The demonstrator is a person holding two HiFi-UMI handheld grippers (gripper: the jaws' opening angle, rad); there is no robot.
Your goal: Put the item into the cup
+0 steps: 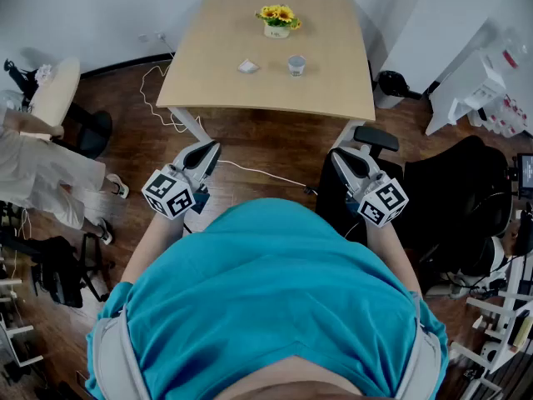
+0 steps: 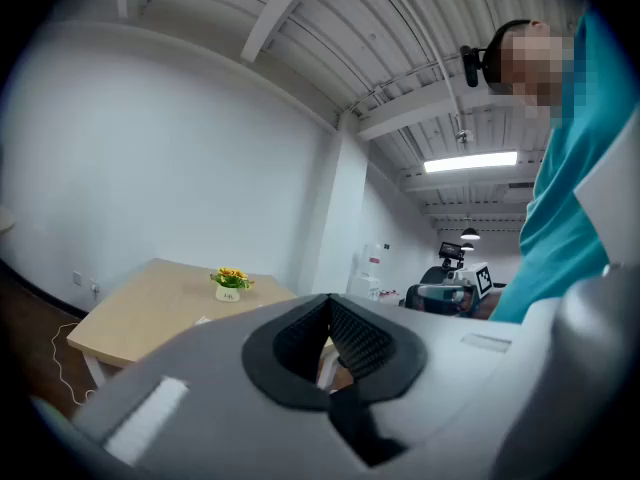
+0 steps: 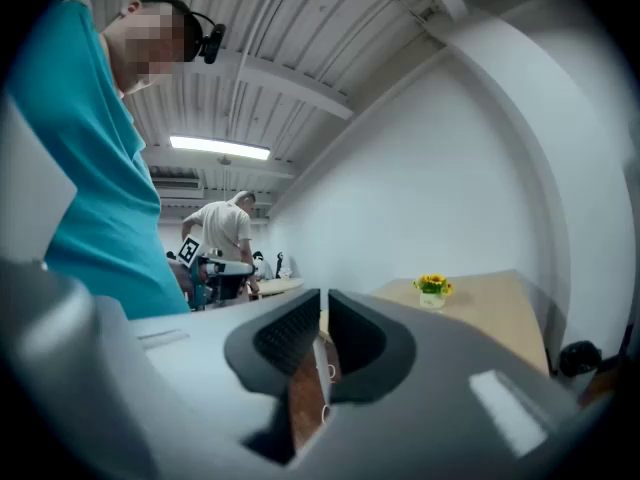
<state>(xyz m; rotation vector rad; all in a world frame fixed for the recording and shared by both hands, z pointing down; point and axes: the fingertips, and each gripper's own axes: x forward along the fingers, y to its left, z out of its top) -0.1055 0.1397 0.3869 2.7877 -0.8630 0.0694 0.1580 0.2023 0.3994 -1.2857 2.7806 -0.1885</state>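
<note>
A small white item (image 1: 248, 67) lies on the light wooden table (image 1: 250, 90), with a small grey cup (image 1: 296, 65) upright just to its right. Both grippers are held close to my body, well short of the table's near edge and over the wooden floor. The left gripper (image 1: 208, 150) points at the table with its jaws shut and nothing between them (image 2: 330, 313). My right gripper (image 1: 340, 158) is also shut and empty (image 3: 323, 313). Neither the item nor the cup shows clearly in the gripper views.
A pot of yellow flowers (image 1: 278, 21) stands at the table's far side. A white cable (image 1: 158, 98) trails over the floor by the table's left legs. A black office chair (image 1: 466, 198) stands to the right; a person in white (image 1: 42, 173) is at the left.
</note>
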